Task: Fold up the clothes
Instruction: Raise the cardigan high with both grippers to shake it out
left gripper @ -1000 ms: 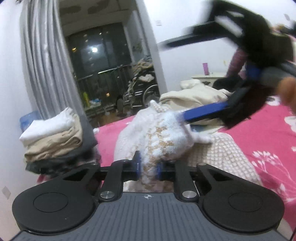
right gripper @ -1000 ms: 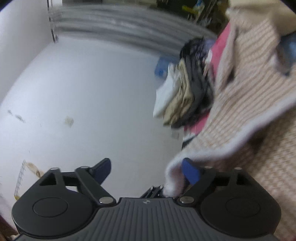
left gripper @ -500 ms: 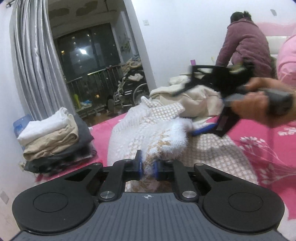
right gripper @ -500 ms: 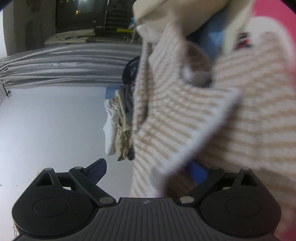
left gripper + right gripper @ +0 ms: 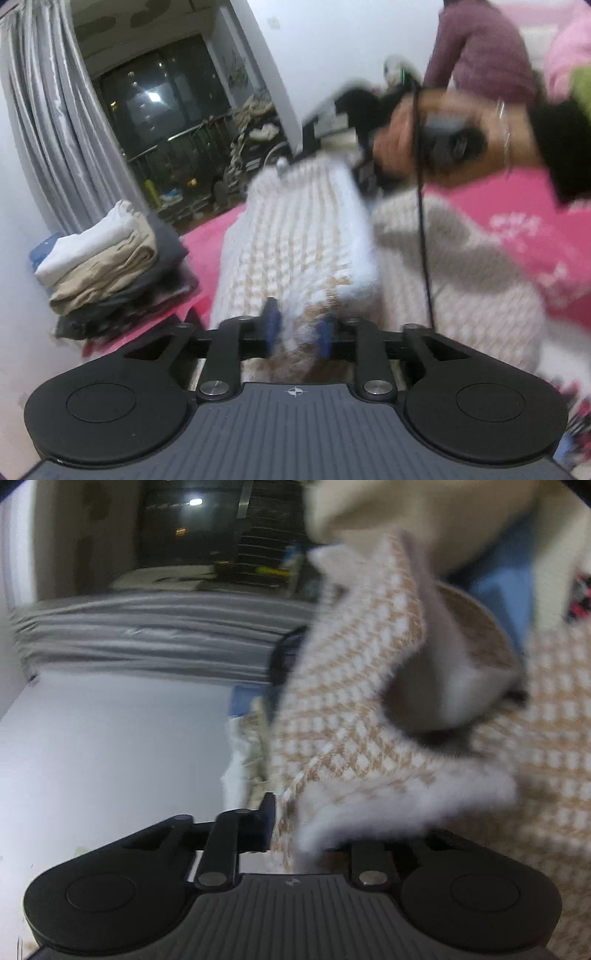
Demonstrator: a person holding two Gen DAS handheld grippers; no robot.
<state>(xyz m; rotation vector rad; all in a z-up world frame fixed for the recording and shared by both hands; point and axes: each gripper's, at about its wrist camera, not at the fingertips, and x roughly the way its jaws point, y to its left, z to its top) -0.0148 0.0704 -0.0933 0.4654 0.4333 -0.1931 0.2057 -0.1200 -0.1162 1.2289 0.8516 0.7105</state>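
A tan-and-white checked knit sweater with fuzzy white trim lies partly lifted over the pink bedspread. My left gripper is shut on its near fuzzy edge. My right gripper is shut on another white-trimmed edge of the same sweater; its right finger is hidden under the cloth. In the left wrist view the right gripper shows blurred in the person's hand at the sweater's far end. The right wrist view is rolled sideways.
A stack of folded clothes sits on the bed's left corner by the wall. A grey curtain and dark window are behind. Another person in a maroon jacket stands at the back right. A cream garment lies beyond the sweater.
My right gripper has closed on the sweater's trimmed edge and moved nearer and higher. The sweater panel is now stretched between both grippers. My left gripper keeps its hold.
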